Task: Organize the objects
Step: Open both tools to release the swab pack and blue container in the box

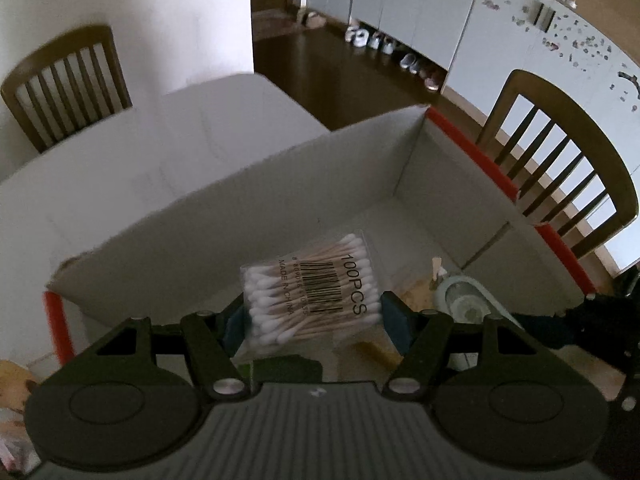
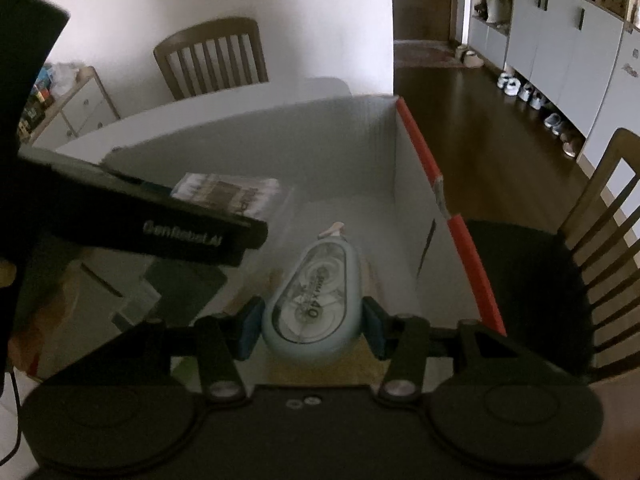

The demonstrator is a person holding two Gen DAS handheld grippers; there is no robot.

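Blue pads [image 1: 394, 318] of the left gripper [image 1: 314, 316] are clamped on a clear pack of cotton swabs [image 1: 312, 288], held over the white box [image 1: 248, 216]; the swabs run across the jaws. Inside the right gripper [image 2: 312, 320], a pale blue correction tape [image 2: 312, 304] is gripped, its tip pointing toward the box's far wall.

Each gripper, the left gripper [image 1: 314, 316] and the right gripper [image 2: 312, 326], is black with blue pads [image 2: 250, 330], shiny round screws [image 1: 227, 386] and big round parts (like wheels).
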